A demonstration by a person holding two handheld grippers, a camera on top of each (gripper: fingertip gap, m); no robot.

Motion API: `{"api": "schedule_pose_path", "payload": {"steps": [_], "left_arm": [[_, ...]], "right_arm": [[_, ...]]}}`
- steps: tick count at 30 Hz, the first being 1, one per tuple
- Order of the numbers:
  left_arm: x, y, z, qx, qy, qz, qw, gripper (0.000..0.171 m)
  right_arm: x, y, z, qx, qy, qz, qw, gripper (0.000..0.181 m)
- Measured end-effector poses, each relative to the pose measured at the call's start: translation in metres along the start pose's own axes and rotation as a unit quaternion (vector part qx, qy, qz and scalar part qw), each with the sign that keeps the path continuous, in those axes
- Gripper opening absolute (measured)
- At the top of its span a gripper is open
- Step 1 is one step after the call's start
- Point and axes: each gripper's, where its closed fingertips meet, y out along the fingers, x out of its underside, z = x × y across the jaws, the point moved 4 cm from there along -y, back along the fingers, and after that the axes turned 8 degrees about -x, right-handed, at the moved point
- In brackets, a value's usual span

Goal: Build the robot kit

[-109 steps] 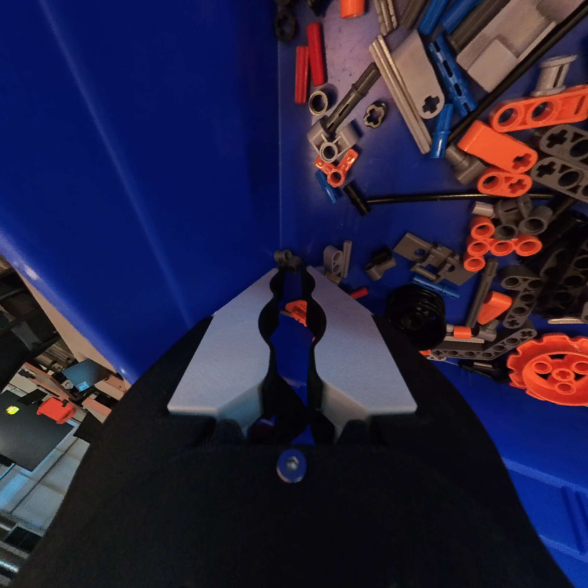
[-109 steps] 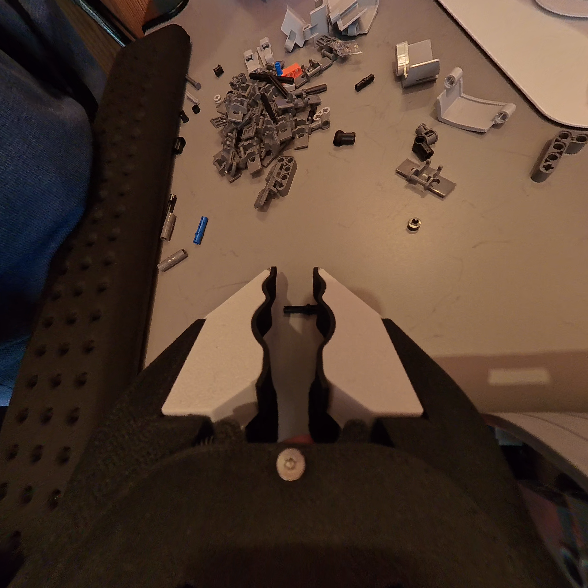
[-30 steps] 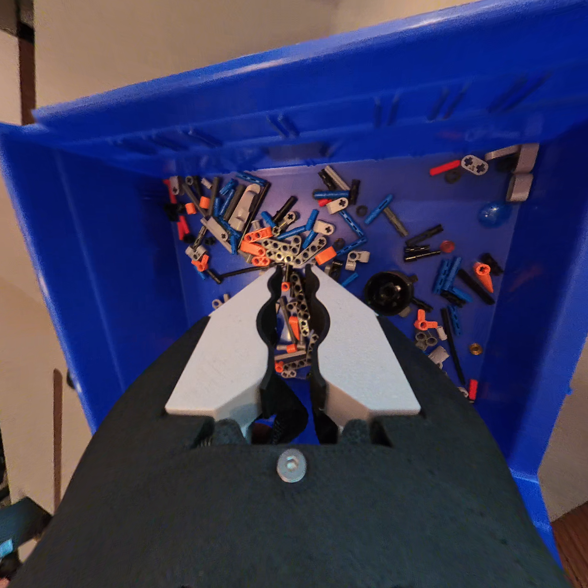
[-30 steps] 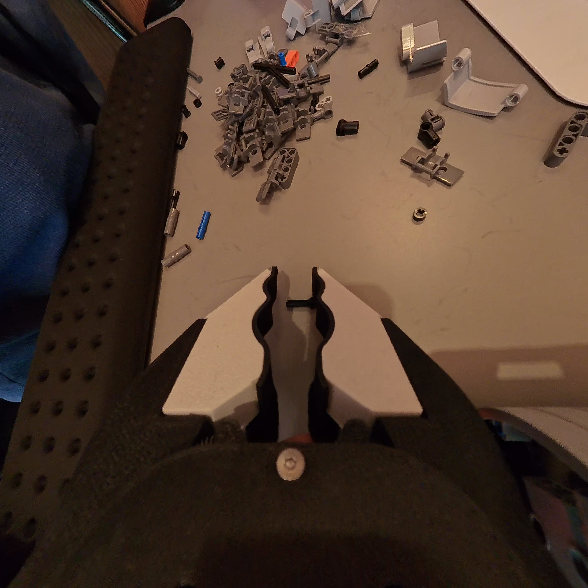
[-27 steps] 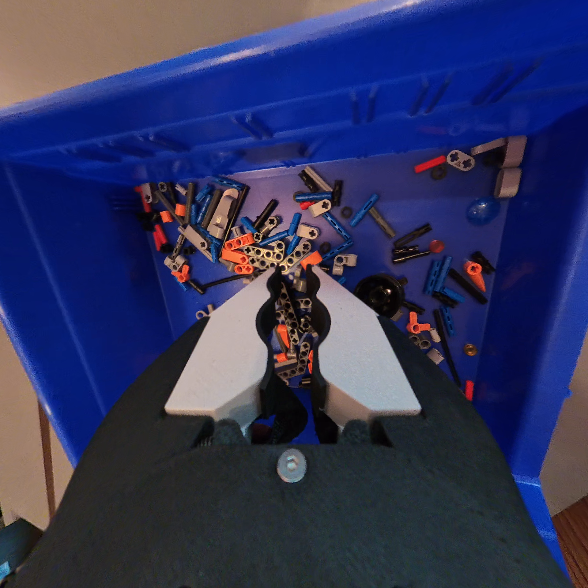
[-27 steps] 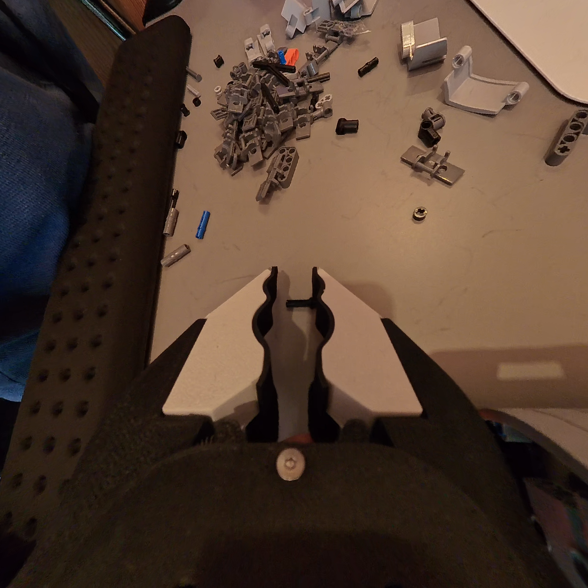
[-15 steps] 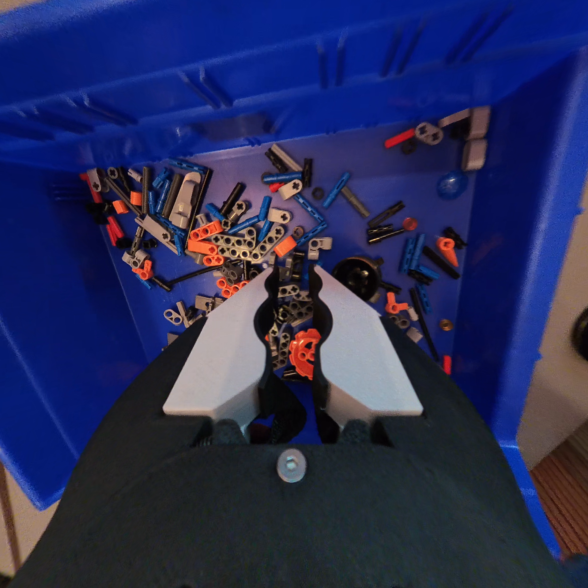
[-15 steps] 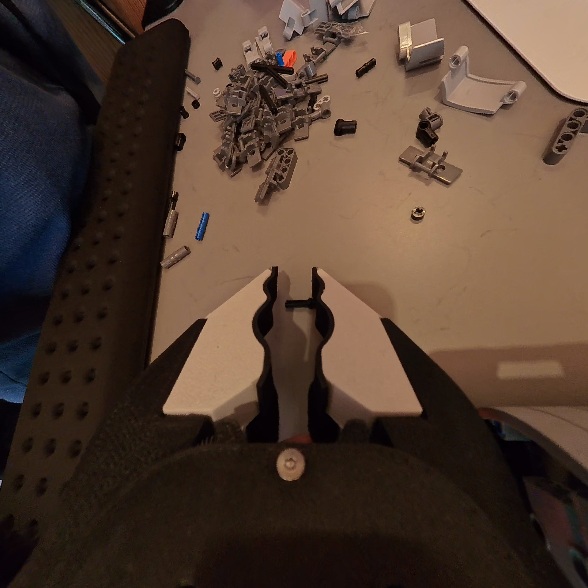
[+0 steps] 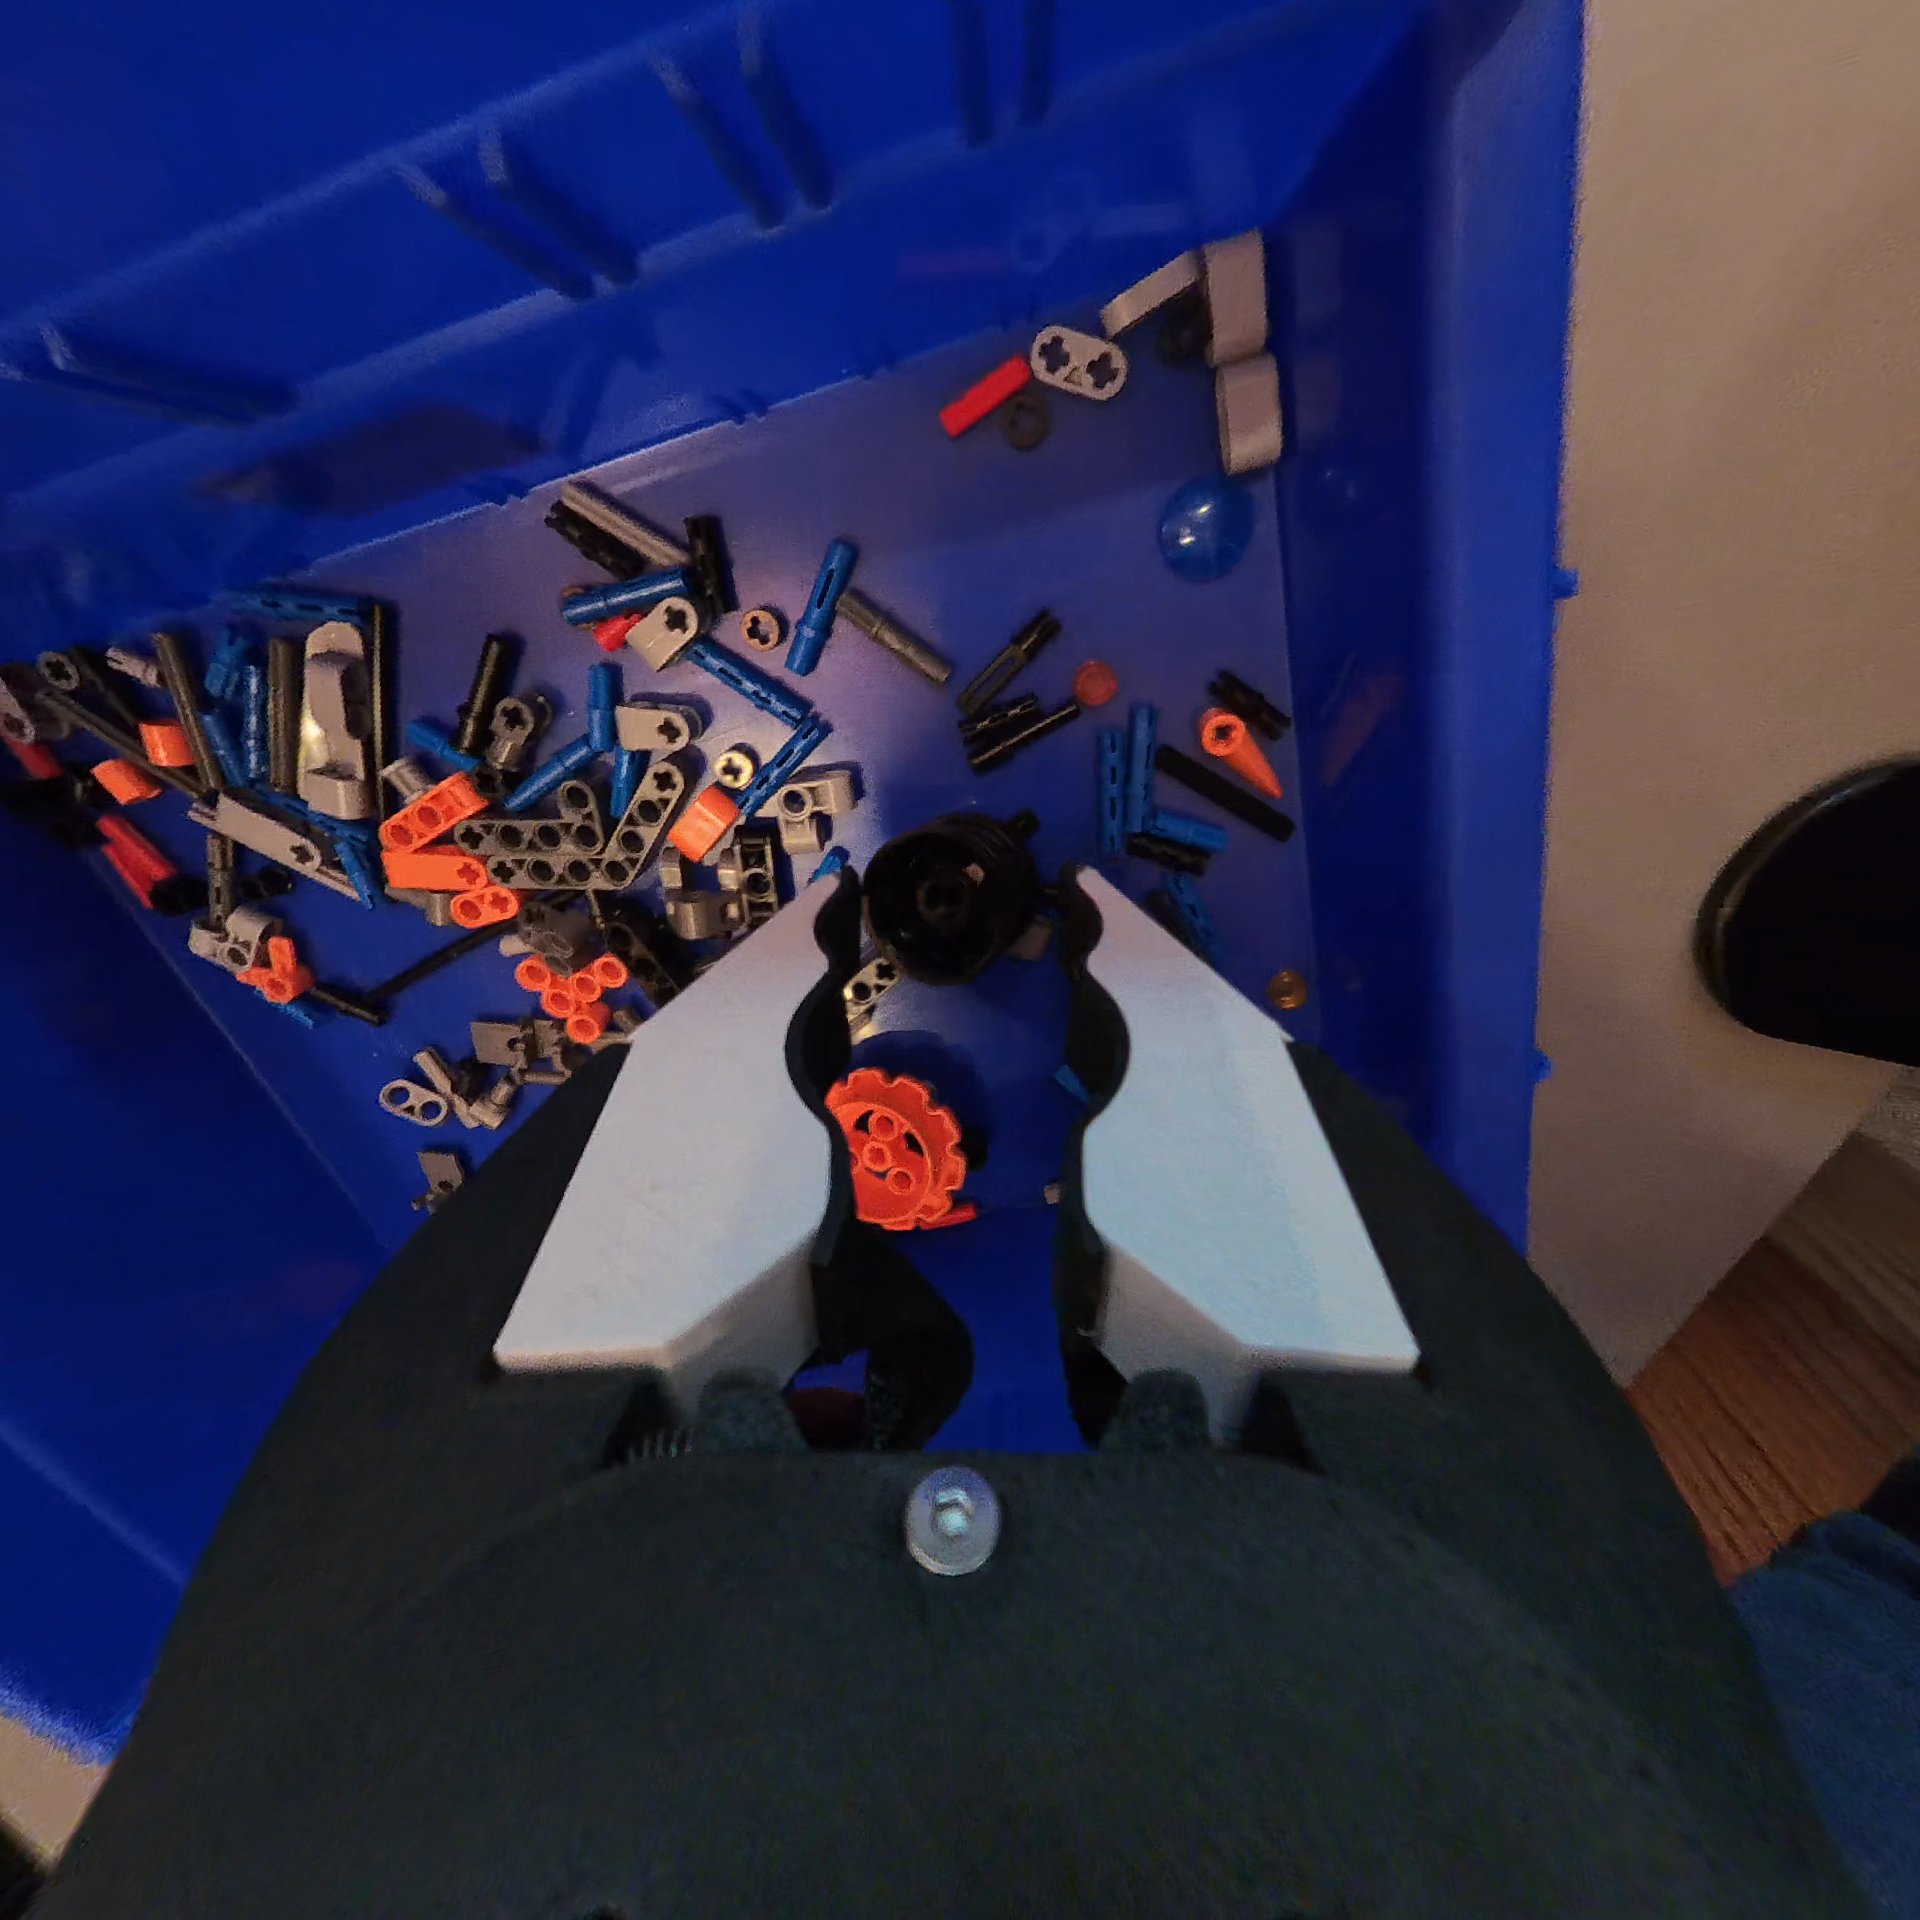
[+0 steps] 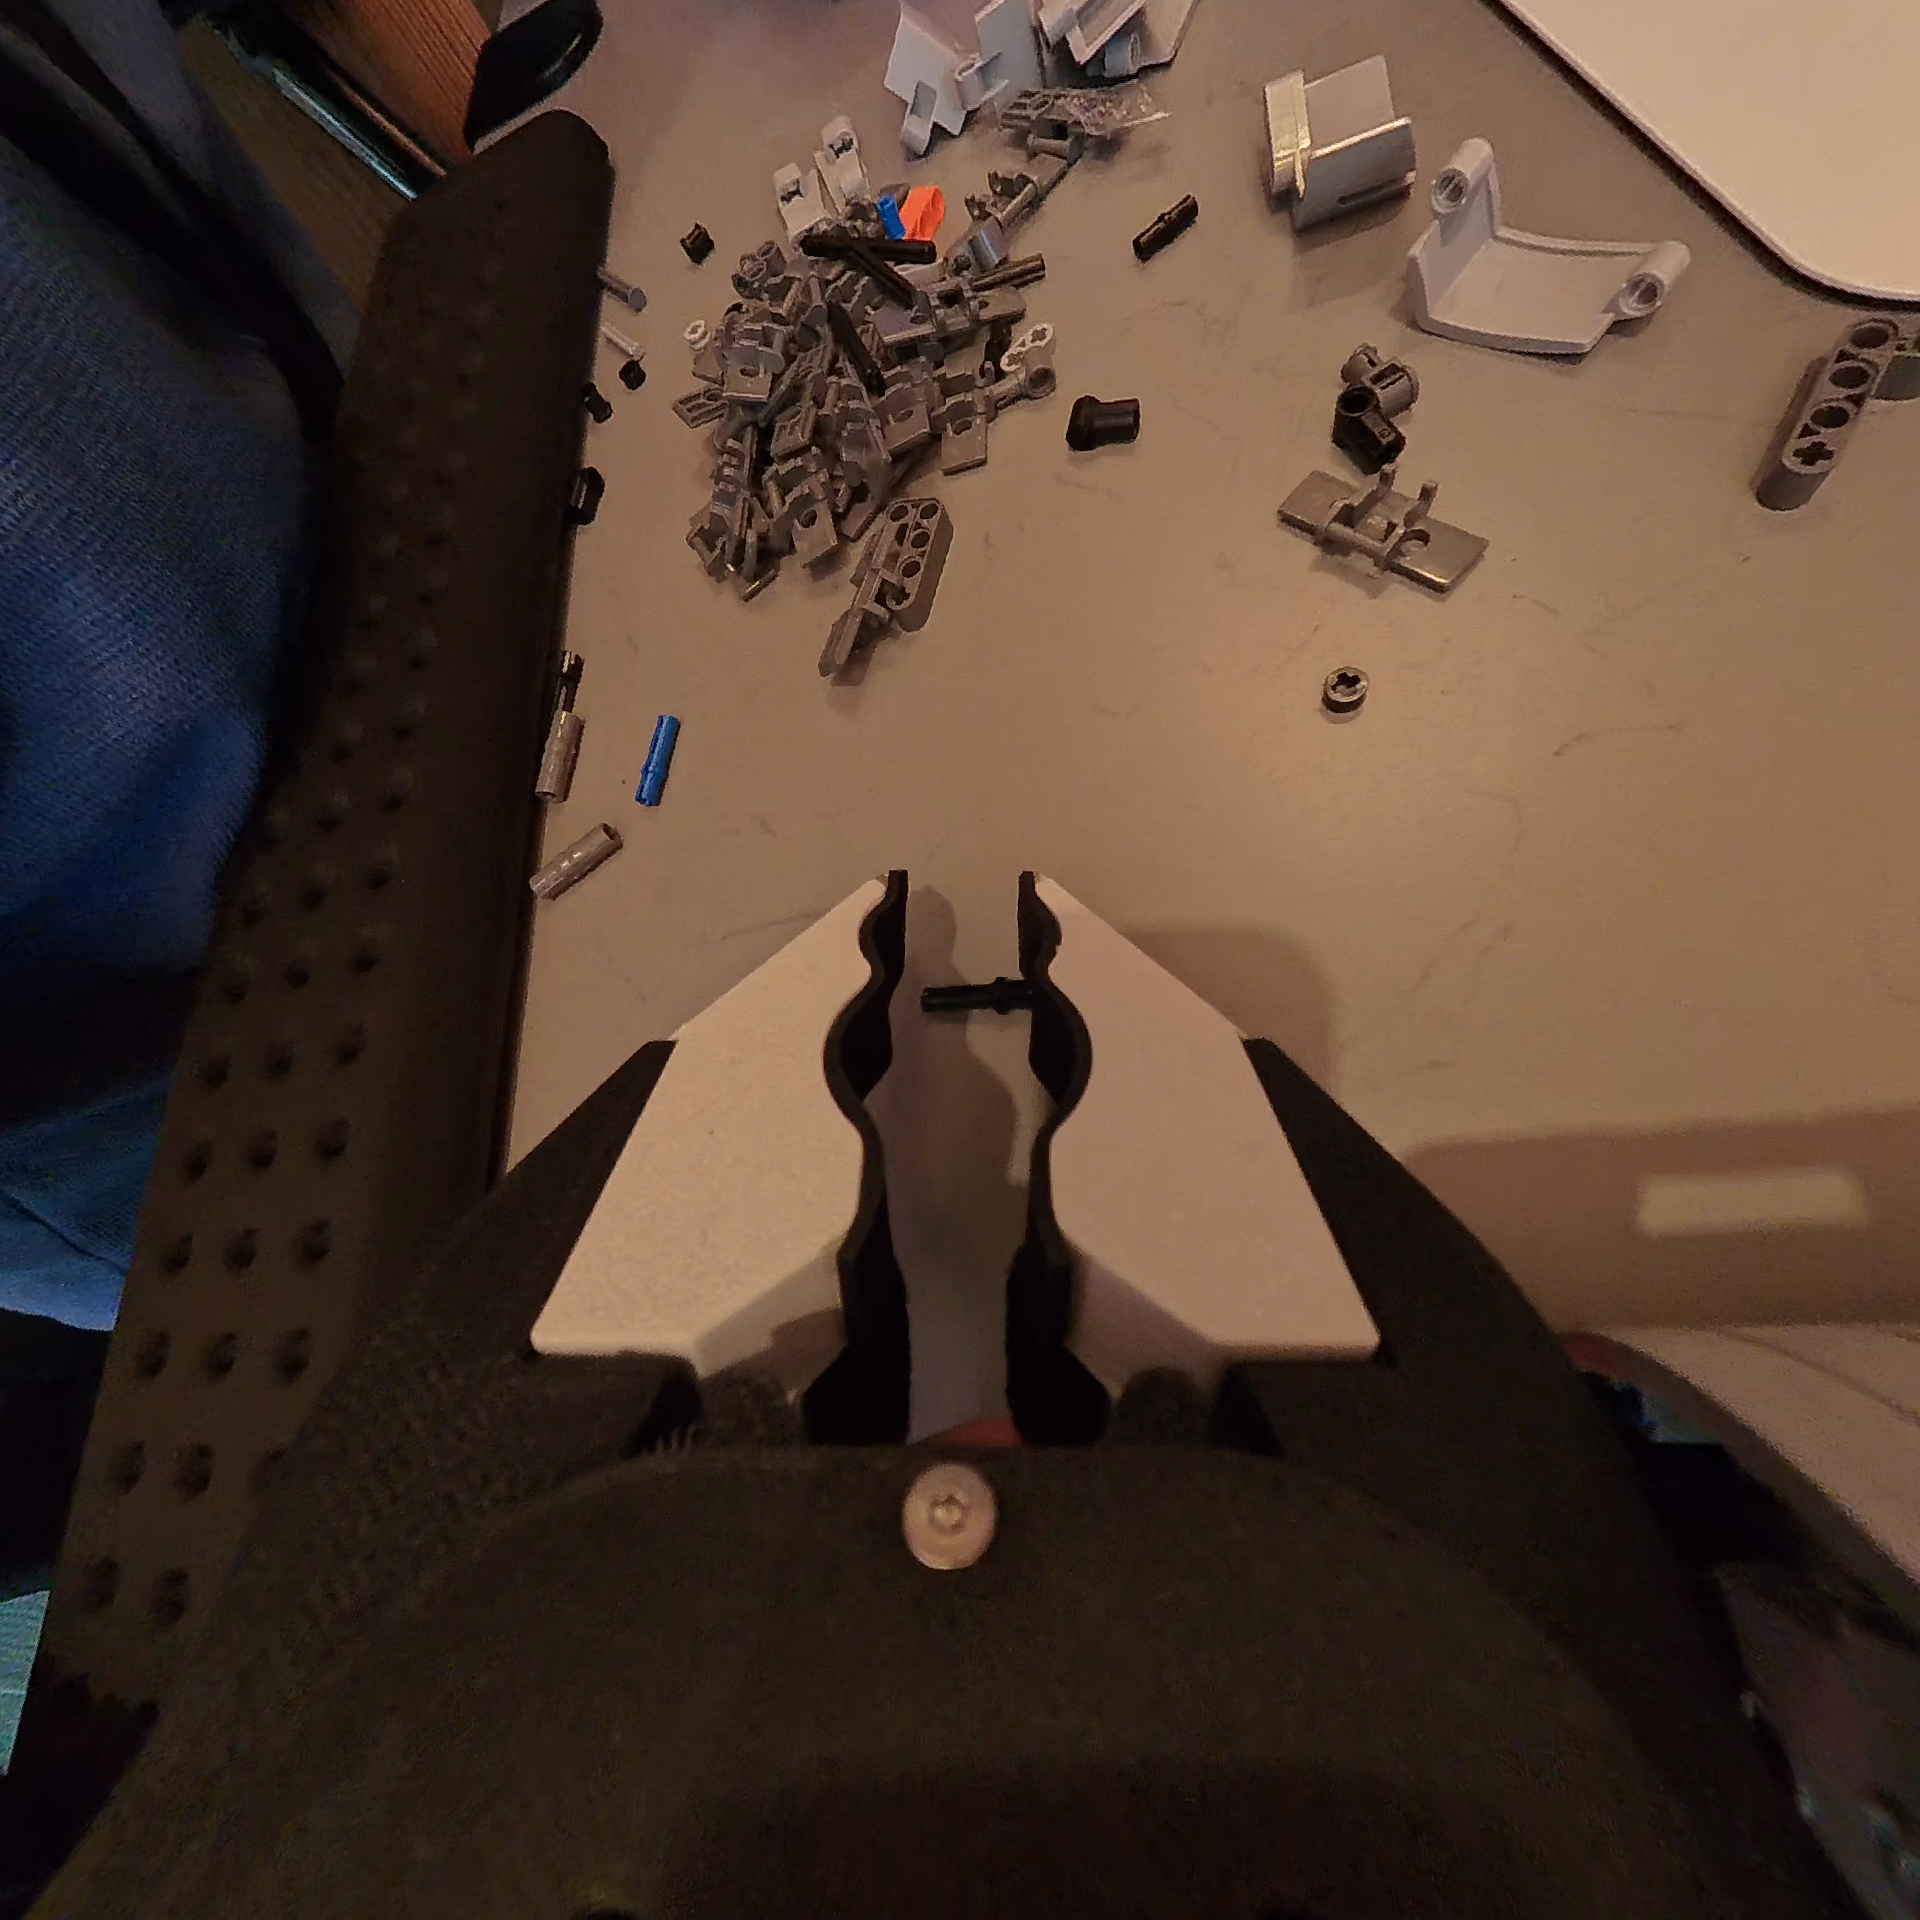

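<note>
My left gripper is open inside a blue bin. Its fingertips stand on either side of a black wheel that lies on the bin floor. An orange gear lies between the jaws, nearer the camera. Loose orange, grey, blue and black beams and pins are spread to the left. My right gripper hovers over a grey table, nearly closed, with a small black pin held crosswise between its pads.
On the table lie a pile of grey parts, a blue pin, a grey bushing, a flat grey piece and a curved light-grey panel. A black perforated bar runs along the left. The bin's right wall is close.
My left gripper has pulled back from the bin's left corner and swung right over the parts. Its jaws have widened around the black wheel. The right gripper has hardly moved.
</note>
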Motion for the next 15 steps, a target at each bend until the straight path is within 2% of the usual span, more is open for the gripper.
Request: {"api": "schedule_pose_path", "payload": {"steps": [3, 4, 6, 8, 10, 12, 15], "left_arm": [[0.000, 0.001, -0.002, -0.013, 0.013, -0.001, 1.000, 0.029], [-0.002, 0.000, -0.003, -0.015, 0.014, 0.006, 1.000, 0.013], [-0.008, -0.003, -0.009, -0.043, 0.011, 0.021, 0.999, 0.022], [-0.026, -0.009, -0.009, -0.058, 0.012, 0.068, 0.996, 0.021], [-0.045, -0.014, 0.007, -0.024, 0.021, 0.109, 0.993, 0.021], [-0.058, -0.010, 0.022, 0.003, 0.038, 0.128, 0.991, 0.020], [-0.070, 0.002, 0.029, 0.023, 0.024, 0.139, 0.990, 0.018]], "right_arm": [[0.000, 0.000, 0.001, 0.000, 0.008, 0.000, 1.000, 0.019], [0.000, 0.000, 0.002, 0.000, 0.011, 0.001, 1.000, 0.019], [-0.001, 0.000, 0.003, 0.001, 0.017, 0.004, 1.000, 0.019], [-0.001, 0.000, 0.004, 0.003, 0.022, 0.005, 1.000, 0.019], [-0.002, 0.000, 0.005, 0.005, 0.025, 0.007, 1.000, 0.018], [-0.002, -0.001, 0.006, 0.006, 0.027, 0.010, 1.000, 0.018], [-0.002, -0.001, 0.006, 0.006, 0.029, 0.013, 0.999, 0.018]]}}
